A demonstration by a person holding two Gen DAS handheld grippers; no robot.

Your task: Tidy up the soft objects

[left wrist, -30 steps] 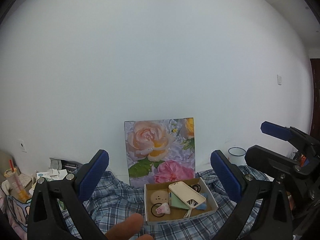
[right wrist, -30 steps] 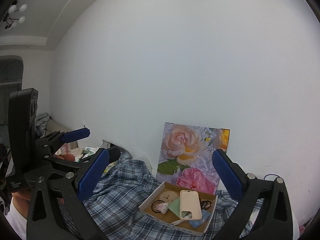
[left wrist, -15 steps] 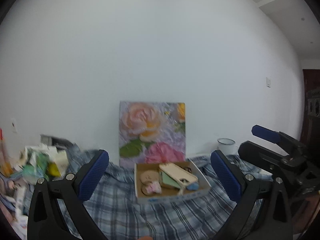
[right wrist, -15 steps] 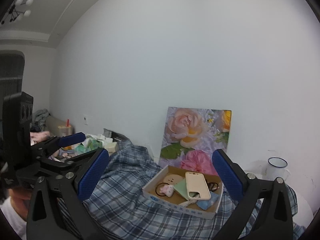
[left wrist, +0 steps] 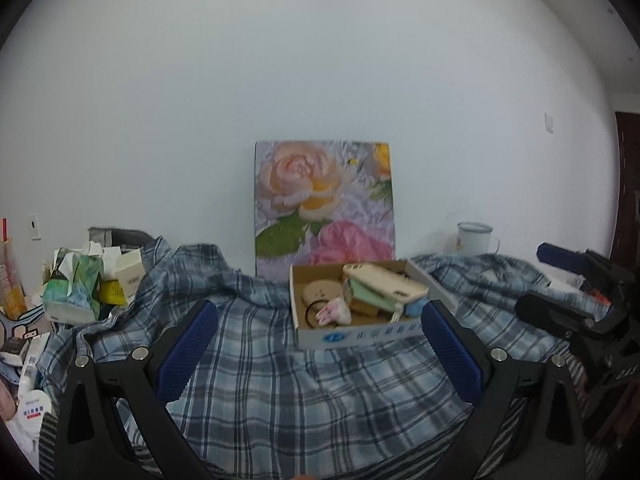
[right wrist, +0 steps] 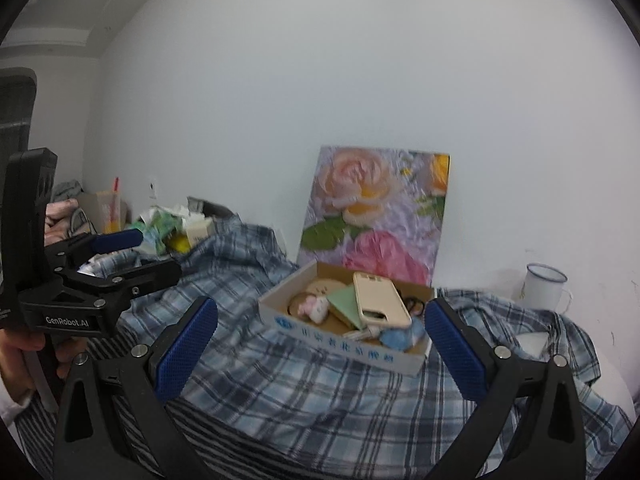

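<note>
Both units up in air, nothing held. Left hand-held gripper (left wrist: 316, 344): jaws spread wide, empty. Right hand-held gripper (right wrist: 320, 344): same, spread, empty. Each shows in the other's view off to the side, also apart.

Task things sit in a cardboard box (left wrist: 360, 334), straight ahead of both, resting on a plaid shirt (left wrist: 260, 380) spread over the surface. Can't tell what lies beneath the cloth, desk or bed.

Box contents, as seen from right wrist: beige phone case (right wrist: 380, 298) on top, tilted, over a green case (right wrist: 346, 306); pink-white plush bit (right wrist: 314, 308) w/ a black hair tie at the near-left; blue soft thing (right wrist: 400, 336) at the near-right corner; round tan pad at back. A white cord pokes out under the cases.

Judgement: step in hand is approach + pick a first item. Nothing sorted yet, by the look.

How to do it well:
- Plush bit is most exposed; go for it first, come from above, jaws straddling it.
- Close gently; soft stuff squashes, hair tie may come along.
- Phone case overlaps others, so lifting from beneath it would drag the pile.
- Box is light on loose cloth; likely slides if nudged. Other unit could steady the near wall.

Flower painting (left wrist: 322, 204) leans on wall behind box; white mug (left wrist: 476, 236) far right; tissue pack (left wrist: 74, 288) + clutter far left. Keep clear of these.
</note>
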